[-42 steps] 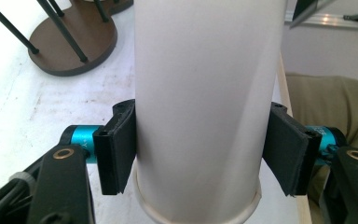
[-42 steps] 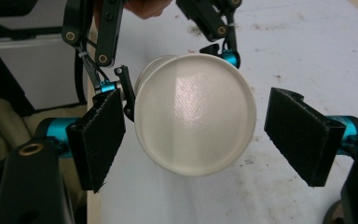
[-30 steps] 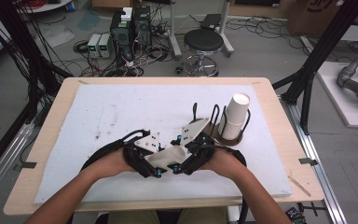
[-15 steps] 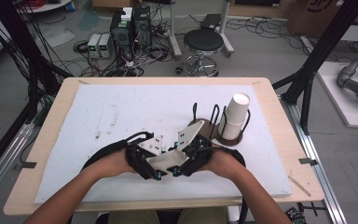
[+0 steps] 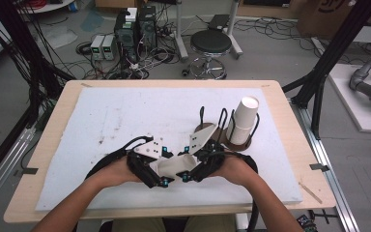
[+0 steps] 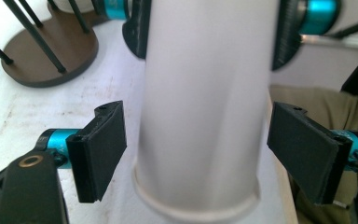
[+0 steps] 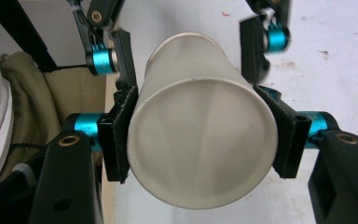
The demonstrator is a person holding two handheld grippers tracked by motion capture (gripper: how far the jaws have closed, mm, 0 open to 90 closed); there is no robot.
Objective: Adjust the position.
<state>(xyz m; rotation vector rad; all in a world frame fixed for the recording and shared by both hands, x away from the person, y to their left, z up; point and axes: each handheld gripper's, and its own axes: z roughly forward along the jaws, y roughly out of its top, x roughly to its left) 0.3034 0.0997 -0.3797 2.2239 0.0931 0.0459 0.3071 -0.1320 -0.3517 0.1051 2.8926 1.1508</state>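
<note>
A white paper cup (image 7: 200,126) lies sideways between the two grippers, near the table's front edge; its closed base faces the right gripper's camera and its rolled rim faces the left one. The right gripper (image 7: 200,135) clamps it, both pads pressed against its wall. The left gripper (image 6: 214,154) is released, its pads standing clear on either side. Behind, a stack of cups (image 5: 244,118) stands in a wire-post holder (image 5: 232,137) on the white mat (image 5: 125,111) covering the wooden table (image 5: 290,125). A stool (image 5: 211,43) and cabled equipment (image 5: 135,29) sit on the floor beyond.
</note>
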